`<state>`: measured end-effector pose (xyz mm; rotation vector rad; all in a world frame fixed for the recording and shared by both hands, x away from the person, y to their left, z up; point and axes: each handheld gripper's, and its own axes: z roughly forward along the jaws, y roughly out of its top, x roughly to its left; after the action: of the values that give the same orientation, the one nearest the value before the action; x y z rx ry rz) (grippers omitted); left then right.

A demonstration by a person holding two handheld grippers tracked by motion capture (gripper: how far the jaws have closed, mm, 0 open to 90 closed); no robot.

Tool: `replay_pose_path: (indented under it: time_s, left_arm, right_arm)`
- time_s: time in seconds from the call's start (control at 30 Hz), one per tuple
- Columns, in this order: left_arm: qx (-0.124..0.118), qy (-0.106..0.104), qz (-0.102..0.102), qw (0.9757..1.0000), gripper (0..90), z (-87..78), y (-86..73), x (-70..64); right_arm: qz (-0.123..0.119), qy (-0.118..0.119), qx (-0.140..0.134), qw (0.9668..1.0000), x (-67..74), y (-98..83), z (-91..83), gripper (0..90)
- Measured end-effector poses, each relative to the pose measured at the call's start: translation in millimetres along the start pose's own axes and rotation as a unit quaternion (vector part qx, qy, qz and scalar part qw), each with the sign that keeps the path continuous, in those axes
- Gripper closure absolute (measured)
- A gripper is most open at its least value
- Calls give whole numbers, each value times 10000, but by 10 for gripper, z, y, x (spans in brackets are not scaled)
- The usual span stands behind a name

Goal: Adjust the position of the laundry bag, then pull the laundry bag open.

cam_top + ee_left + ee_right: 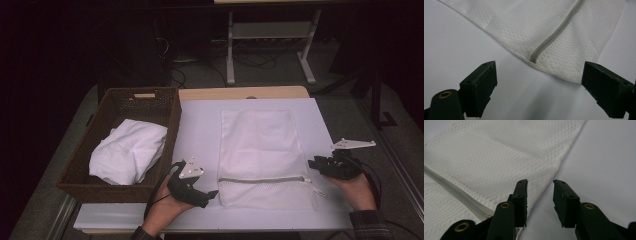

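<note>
A white mesh laundry bag [262,145] lies flat on the white table mat [200,130], with a grey zipper [262,179] running across its near end. My left gripper [212,193] rests at the bag's near left corner, and its jaws stand wide open. In the left gripper view the left gripper [539,87] frames that corner of the bag [544,22] and the zipper's end [554,37]. My right gripper [312,162] sits at the bag's right edge. The right gripper [540,195] has a narrow gap between its jaws, which press on nothing, and the bag's edge [486,157] lies just beyond them.
A brown wicker basket [172,120] stands at the left of the table and holds a folded white cloth [127,150]. Behind the table a white desk frame [230,45] and cables stand on the dark floor. Bare mat lies to the right of the bag.
</note>
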<state>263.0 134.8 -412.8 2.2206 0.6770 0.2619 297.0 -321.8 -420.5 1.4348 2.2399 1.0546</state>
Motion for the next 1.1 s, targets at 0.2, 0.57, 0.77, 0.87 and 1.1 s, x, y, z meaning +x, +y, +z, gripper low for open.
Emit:
replay_pose_path:
  time_s: [0.2,0.57,0.77,0.87,1.1]
  left_arm:
    - [5,10,10,10000,125,0,-2,-1]
    - [1,22,-5,10000,125,-1,-4,-8]
    - [0,8,-5,10000,125,-1,-4,-1]
    - [9,12,2,10000,125,1,-3,-3]
    - [-10,17,-6,10000,125,-1,0,-7]
  right_arm:
    - [-2,39,14,10000,21,-123,-77,739]
    - [2,274,-38,9996,54,-305,-153,899]
    - [6,477,-3,9989,41,-344,-92,899]
    - [-7,560,26,9984,49,-354,-65,899]
    - [9,723,109,9973,63,-370,-6,900]
